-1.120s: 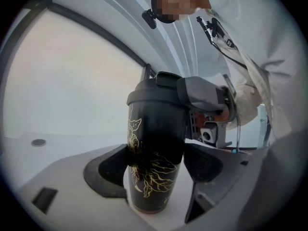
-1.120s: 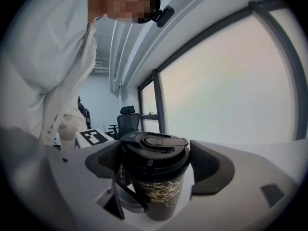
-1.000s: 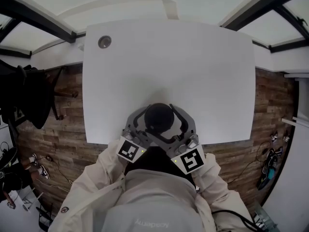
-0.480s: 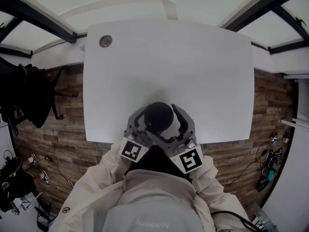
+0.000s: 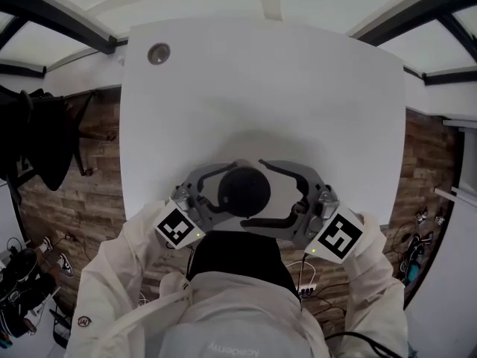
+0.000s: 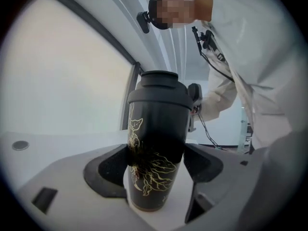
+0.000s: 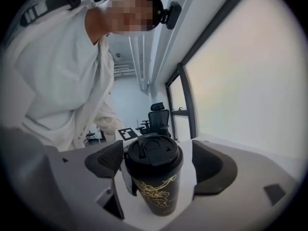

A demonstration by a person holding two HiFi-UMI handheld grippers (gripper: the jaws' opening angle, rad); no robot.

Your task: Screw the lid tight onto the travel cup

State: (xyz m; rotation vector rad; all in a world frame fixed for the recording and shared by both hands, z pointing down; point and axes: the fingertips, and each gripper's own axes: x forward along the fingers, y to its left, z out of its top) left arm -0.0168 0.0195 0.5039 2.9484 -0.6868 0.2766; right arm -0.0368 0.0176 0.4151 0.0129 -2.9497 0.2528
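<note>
A black travel cup (image 5: 244,192) with gold line art stands near the front edge of the white table (image 5: 261,88). Its black lid (image 7: 153,153) sits on top. My left gripper (image 5: 228,192) comes in from the left. In the left gripper view its pads (image 6: 113,170) press both sides of the cup's body (image 6: 156,148). My right gripper (image 5: 258,192) comes in from the right at lid height. In the right gripper view the right gripper (image 7: 156,163) stands open around the cup, with a clear gap at the right-hand pad (image 7: 211,167).
A round metal grommet (image 5: 158,53) sits in the table's far left corner. The table's front edge (image 5: 373,218) runs just behind the grippers, with the person's body close against it. An office chair (image 7: 159,113) stands far off in the room.
Both grippers have swung outward around the cup: they reached in from near the person's body before, and now come from the left and the right. The cup stays in place.
</note>
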